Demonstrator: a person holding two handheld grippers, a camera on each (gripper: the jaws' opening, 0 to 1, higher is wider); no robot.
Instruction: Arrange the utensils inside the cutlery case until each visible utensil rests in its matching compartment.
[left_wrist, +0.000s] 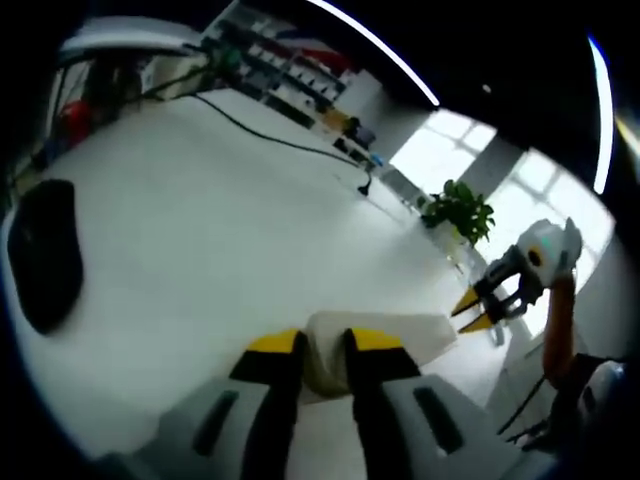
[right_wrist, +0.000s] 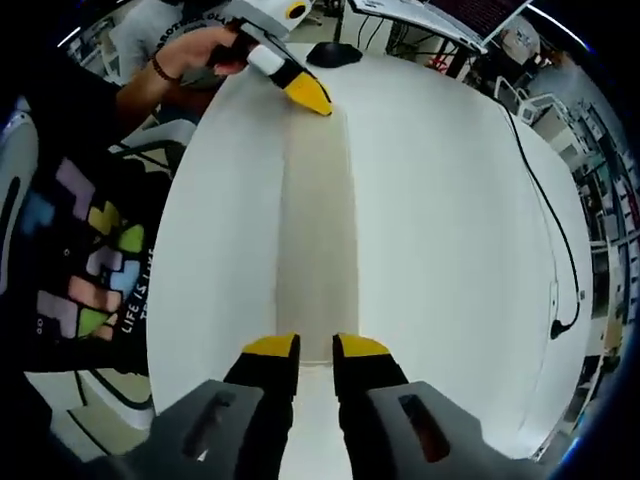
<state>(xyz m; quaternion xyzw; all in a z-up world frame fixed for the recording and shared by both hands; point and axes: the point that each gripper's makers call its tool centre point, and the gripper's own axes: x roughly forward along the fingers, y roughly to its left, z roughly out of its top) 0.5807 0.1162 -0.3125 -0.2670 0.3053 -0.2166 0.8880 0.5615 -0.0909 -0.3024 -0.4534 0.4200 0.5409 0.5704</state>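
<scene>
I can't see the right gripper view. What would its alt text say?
Two yellow-tipped jaws of the right gripper stand close together at one end of a long beige strip lying on a white table. At the strip's far end, a person's hand holds the left gripper; a black cable crosses the table.

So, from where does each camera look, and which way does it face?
Left gripper view: rides on the left gripper, facing along the beige strip across the white table toward the right gripper; own jaws show.
Right gripper view: rides on the right gripper, facing back along the strip toward the left gripper and the person's hand.
Shared: strip, table, black cable.
</scene>
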